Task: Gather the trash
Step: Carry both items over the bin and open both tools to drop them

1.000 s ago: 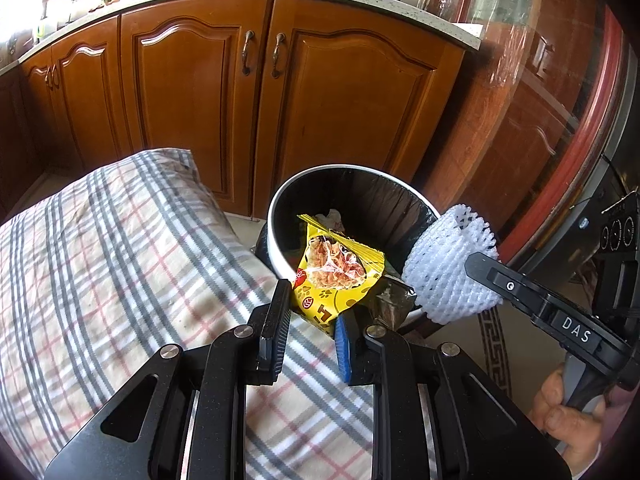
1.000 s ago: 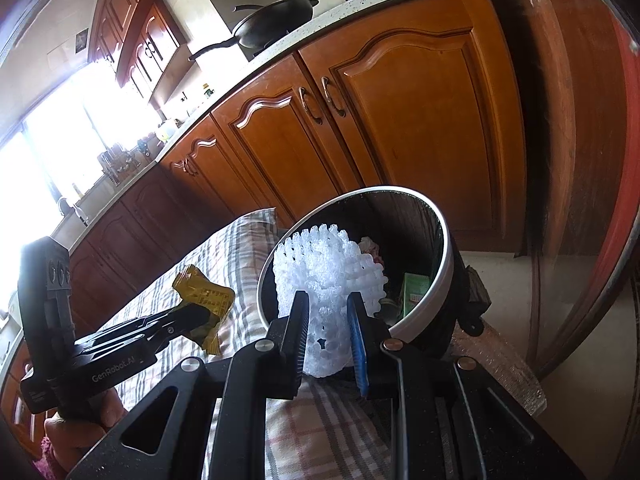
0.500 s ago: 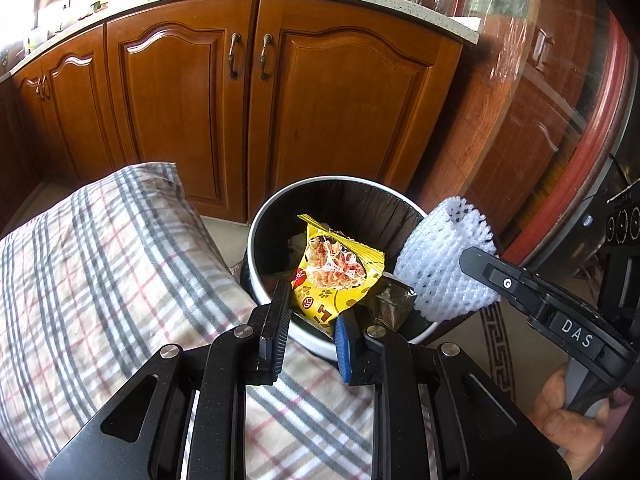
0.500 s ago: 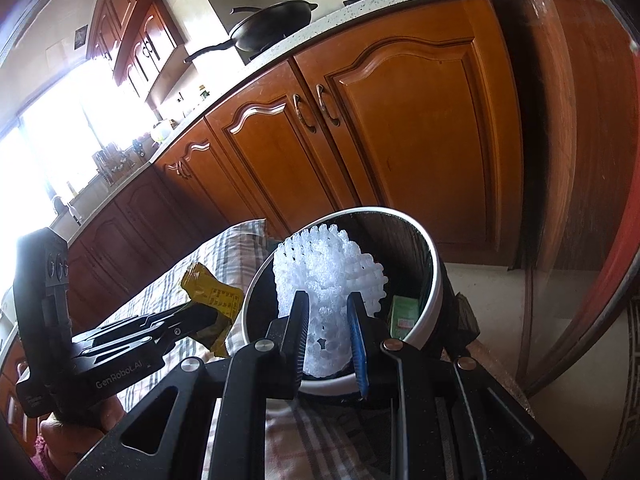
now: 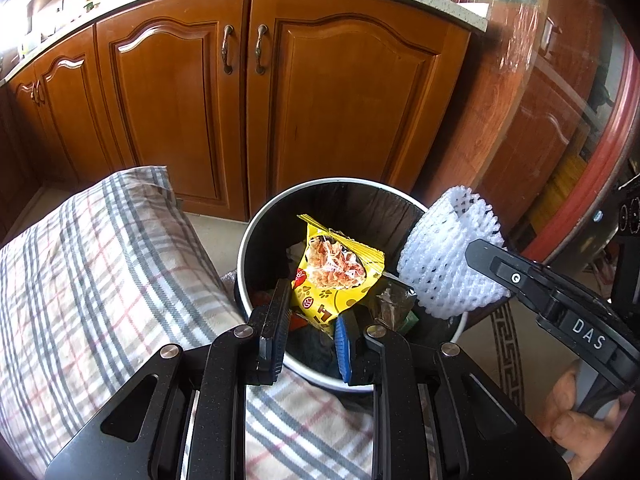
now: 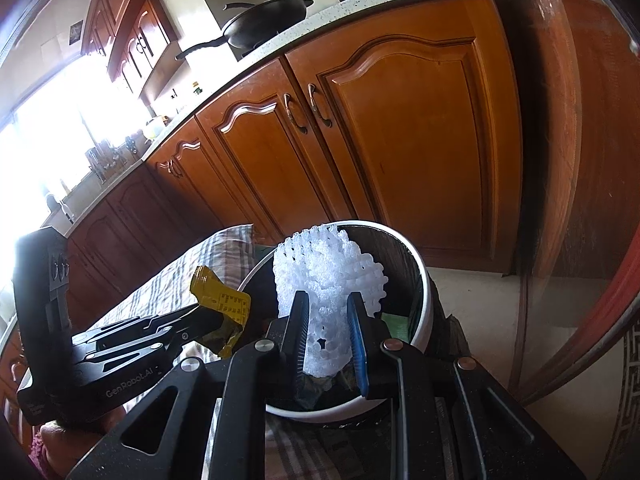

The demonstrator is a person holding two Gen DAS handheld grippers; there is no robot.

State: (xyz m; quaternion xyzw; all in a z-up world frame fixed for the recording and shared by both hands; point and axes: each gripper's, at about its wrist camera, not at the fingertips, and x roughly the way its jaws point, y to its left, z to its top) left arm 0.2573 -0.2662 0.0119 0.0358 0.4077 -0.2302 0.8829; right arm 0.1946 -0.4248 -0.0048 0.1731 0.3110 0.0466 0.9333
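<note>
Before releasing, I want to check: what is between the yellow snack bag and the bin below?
Nothing: the snack bag hangs over the open bin, left wrist view.

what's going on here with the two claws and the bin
A person holding a claw in each hand is dropping trash into a round bin beside a plaid-covered surface. The left claw grips a yellow snack wrapper above the bin's opening. The right claw is shut on a white foam fruit net, also at the bin. Neither piece has been let go yet; other trash already lies inside.
</note>
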